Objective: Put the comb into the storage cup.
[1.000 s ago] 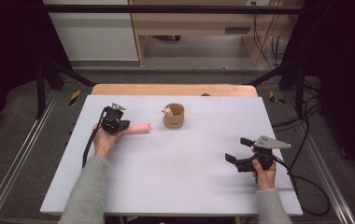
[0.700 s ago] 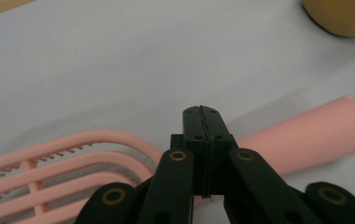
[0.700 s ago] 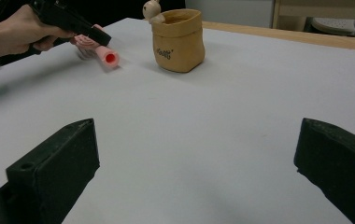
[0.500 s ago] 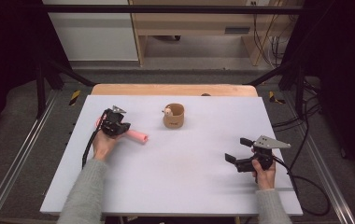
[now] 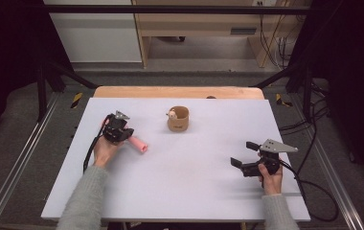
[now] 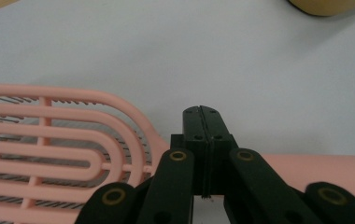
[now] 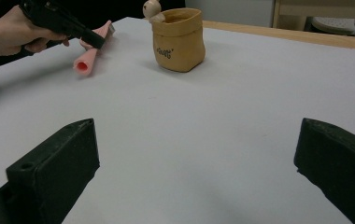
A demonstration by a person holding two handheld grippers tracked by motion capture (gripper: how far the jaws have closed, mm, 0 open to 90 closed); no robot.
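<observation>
The left claw is clamped on the neck of the pink hairbrush, handle jutting past it toward the tan pouch, so it looks mid-carry, needing a steady swing while the right claw waits agape.

A white table with a wooden strip along its far edge stood on grey floor. Beyond it rose a pale wooden bench beside a white cabinet. Black frame bars and dark curtains closed the sides.
</observation>
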